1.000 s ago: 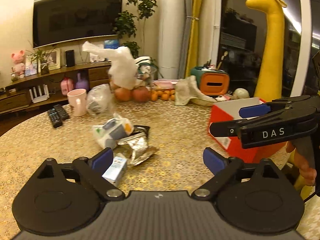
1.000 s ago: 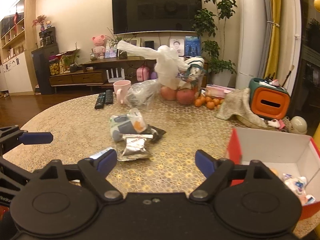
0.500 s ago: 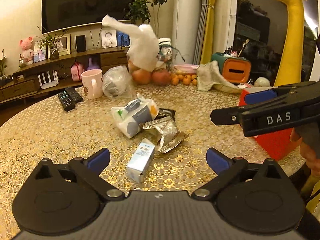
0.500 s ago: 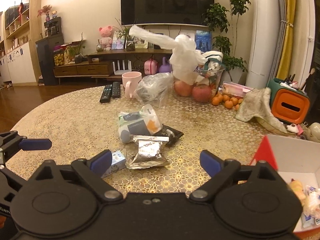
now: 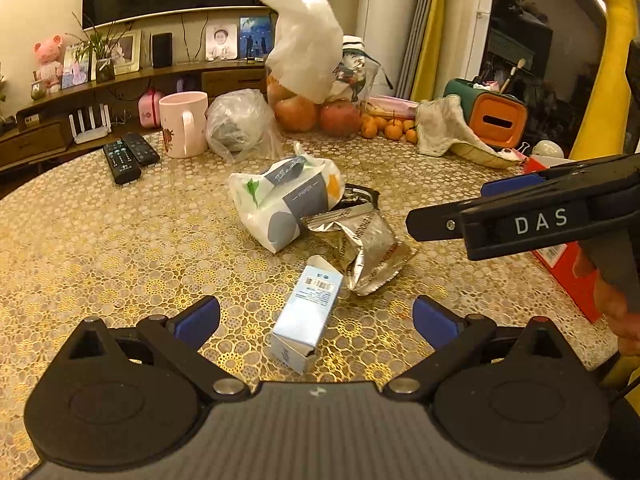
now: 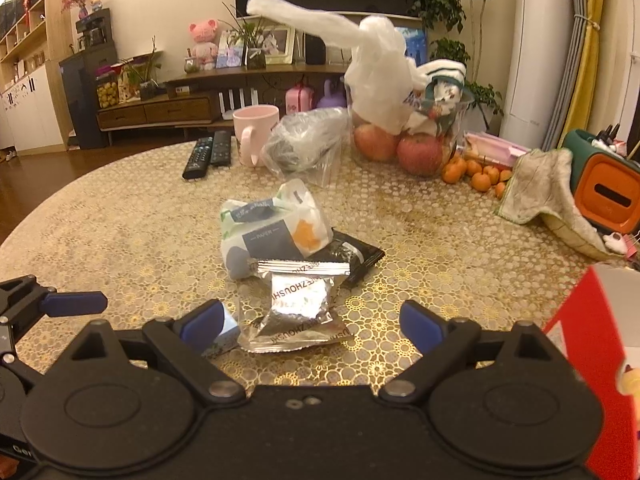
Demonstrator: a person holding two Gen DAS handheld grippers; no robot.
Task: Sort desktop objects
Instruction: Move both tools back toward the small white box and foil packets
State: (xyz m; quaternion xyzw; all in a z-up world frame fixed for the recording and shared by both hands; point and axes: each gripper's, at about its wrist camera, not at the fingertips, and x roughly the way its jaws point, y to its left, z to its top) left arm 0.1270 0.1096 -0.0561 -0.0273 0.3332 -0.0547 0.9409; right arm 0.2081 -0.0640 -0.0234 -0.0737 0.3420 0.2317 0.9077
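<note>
Both grippers lower, nearer blue carton (image 5: 308, 312), foil packet (image 6: 298, 304) beside.

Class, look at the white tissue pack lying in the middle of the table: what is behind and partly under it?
A black packet sticks out from behind the tissue pack, lying flat on the table. Only its right end shows; the rest is covered by the pack and the silver pouch, so its label cannot be read.
</note>
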